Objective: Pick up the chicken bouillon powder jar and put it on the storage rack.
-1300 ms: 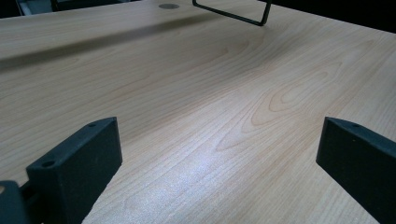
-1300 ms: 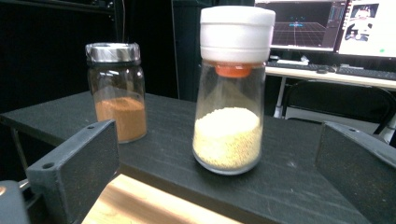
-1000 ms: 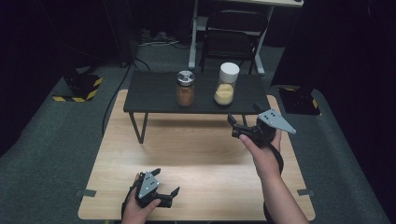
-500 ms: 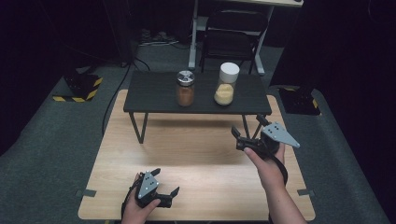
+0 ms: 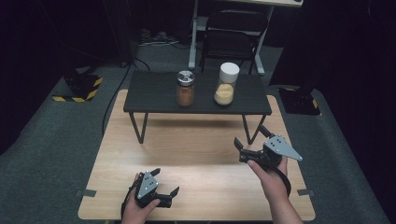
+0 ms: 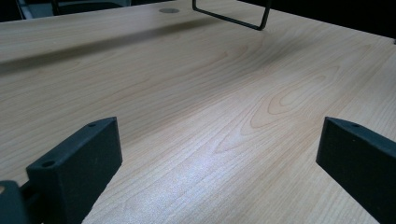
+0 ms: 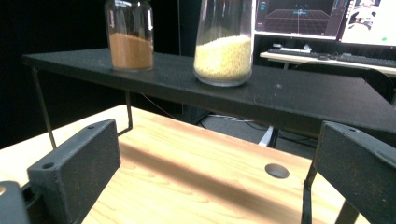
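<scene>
Reaching looks like the step in hand: R gripper (image 5: 247, 144) held up over the wooden table (image 5: 196, 154), jaws spread wide, nothing in them, aimed at the black shelf (image 5: 154, 95) w/ two jars. L gripper (image 5: 164, 181) sits low at the near edge of the table, jaws also wide apart & empty; its own view has bare wood between the jaws.

Task things: jar w/ yellow grains (image 5: 225, 85), white lid, on the shelf's right half; jar w/ brown powder (image 5: 185, 87), metal lid, just left of it, the two near but apart. Both upright. In the right gripper view the yellow jar (image 7: 225, 44) is closer to centre, brown one (image 7: 130, 35) off to the left.

Judgement: yellow jar prob the target. To do it well: raise to mid-body height, keep jaws level, line up so glass sits centred btw them, come in straight from the front so the far jaw doesn't clip the brown jar, close gently – glass is slick, tall jar could tip.
</scene>
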Action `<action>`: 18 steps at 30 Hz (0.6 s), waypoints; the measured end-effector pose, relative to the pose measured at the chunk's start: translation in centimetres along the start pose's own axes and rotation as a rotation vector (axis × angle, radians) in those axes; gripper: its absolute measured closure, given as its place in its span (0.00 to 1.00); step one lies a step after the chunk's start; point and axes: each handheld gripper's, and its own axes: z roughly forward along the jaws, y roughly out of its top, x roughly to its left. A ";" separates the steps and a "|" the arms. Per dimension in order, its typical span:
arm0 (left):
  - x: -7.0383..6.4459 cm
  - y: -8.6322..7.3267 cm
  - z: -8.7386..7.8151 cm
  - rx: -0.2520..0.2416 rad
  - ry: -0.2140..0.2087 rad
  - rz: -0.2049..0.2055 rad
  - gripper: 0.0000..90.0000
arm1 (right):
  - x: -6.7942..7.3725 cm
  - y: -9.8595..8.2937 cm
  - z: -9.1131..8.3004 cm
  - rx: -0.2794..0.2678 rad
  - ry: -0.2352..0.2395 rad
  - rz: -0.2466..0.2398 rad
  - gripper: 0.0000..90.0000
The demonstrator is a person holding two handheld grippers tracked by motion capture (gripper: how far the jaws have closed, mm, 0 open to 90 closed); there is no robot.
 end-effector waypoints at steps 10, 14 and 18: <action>0.0 0.0 0.0 -0.002 0.001 0.001 0.00 | -0.2 -2.2 -1.3 0.025 -0.003 0.020 0.00; 0.0 -0.1 0.0 -0.003 0.003 -0.003 0.01 | -0.3 -3.2 -1.9 0.038 -0.001 0.033 0.00; 0.0 -0.1 0.0 -0.003 0.003 -0.003 0.01 | -0.2 -3.8 -2.3 0.047 0.001 0.035 0.00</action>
